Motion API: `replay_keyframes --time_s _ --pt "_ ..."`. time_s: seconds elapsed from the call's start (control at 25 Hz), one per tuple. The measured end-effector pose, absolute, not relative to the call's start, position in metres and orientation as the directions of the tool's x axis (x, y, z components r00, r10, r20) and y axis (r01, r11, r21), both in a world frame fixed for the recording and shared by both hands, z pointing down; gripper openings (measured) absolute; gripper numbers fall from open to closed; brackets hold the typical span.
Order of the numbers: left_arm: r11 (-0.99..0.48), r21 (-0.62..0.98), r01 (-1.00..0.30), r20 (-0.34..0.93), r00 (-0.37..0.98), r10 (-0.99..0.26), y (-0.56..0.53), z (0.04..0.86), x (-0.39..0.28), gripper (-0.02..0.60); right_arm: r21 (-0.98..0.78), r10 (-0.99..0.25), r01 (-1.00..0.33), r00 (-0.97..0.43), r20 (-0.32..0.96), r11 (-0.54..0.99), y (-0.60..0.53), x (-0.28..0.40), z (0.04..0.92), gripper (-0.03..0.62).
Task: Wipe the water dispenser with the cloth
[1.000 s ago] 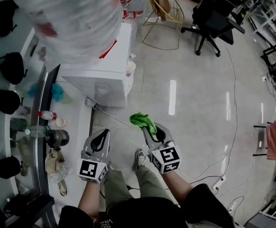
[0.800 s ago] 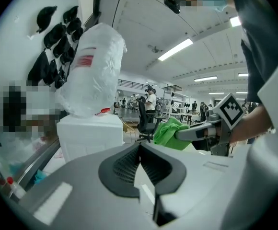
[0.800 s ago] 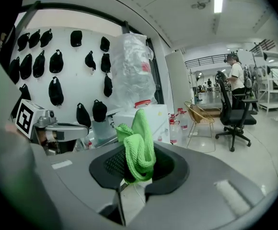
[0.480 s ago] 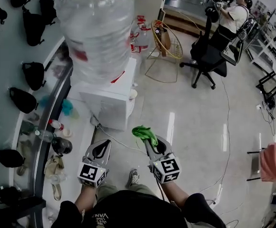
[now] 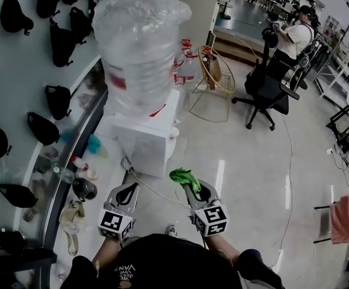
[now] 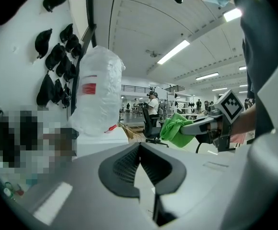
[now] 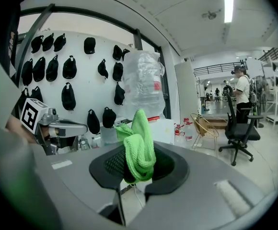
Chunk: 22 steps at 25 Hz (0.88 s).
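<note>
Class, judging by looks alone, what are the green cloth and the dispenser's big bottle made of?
Green cloth: likely microfibre, matte; its surface looks finely looped and it folds softly.
Bottle: likely translucent plastic, perhaps film-wrapped; light shows through its crinkled, shiny surface.

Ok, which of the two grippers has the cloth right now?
The right gripper: its fingers pinch the green cloth, which sticks out past them. The left gripper has its fingers together on nothing.

The left claw (image 6: 140, 144) has its jaws meeting at the tips with nothing between them, the water dispenser (image 6: 100, 142) with its plastic-wrapped bottle (image 6: 98, 90) stands beyond, and the right claw (image 6: 186, 128) grips the green cloth (image 6: 173, 130).
</note>
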<state>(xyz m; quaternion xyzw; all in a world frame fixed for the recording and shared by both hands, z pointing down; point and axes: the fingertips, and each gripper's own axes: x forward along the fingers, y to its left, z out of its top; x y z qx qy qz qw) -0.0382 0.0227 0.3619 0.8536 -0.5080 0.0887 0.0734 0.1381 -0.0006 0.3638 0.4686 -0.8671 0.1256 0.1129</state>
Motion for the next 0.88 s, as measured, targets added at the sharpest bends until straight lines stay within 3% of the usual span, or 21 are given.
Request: replay_keyframes --time_s 0.88 --pt "-0.445 0.012 -0.895 0.223 0.436 -0.872 0.017 0.350 -0.042 0.002 -0.096 -0.764 -0.813 -0.574 0.295 0.574 -0.014 0.134 0.350 0.089"
